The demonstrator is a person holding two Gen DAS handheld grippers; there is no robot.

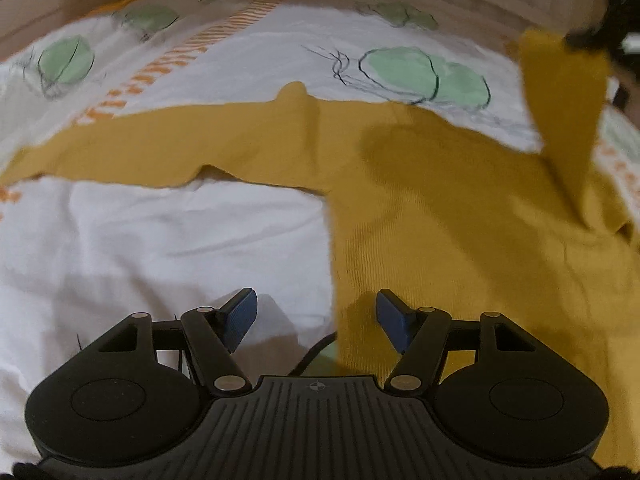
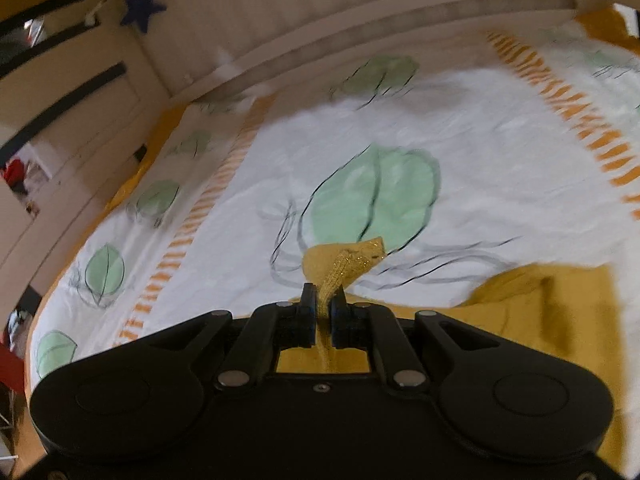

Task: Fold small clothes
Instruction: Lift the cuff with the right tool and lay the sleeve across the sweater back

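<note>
We have the mustard top [image 1: 440, 216] spread on the bed [image 1: 160, 240], over a white cover printed with green leaves and orange stripes. One sleeve [image 1: 140, 148] runs out flat to the left across the left wrist view, its long axis lying crosswise to our left gripper [image 1: 316, 316]. The body of the garment stretches toward us on the right side of that view, and its near left edge falls between the left gripper's fingers.

Our left gripper is spread wide and holds nothing; it hovers just above the bedding, with its right finger [image 1: 394, 318] over the yellow cloth and its left finger [image 1: 240, 316] over the white cover.

Our right gripper [image 2: 323, 308] is clamped on a bunched end of the top, most likely the other sleeve's cuff [image 2: 344, 264]. In the left wrist view that sleeve [image 1: 564, 120] rises off the bed at the upper right, hanging from the right gripper.

We judge the fold is in its early part: one sleeve is lifted to be carried inward over the body, which lies left of and below the right gripper. The flat sleeve is nearer our left gripper, ahead and to the left, so that side falls to the left. Both views are motion-blurred, so fine creases are hard to read.
</note>
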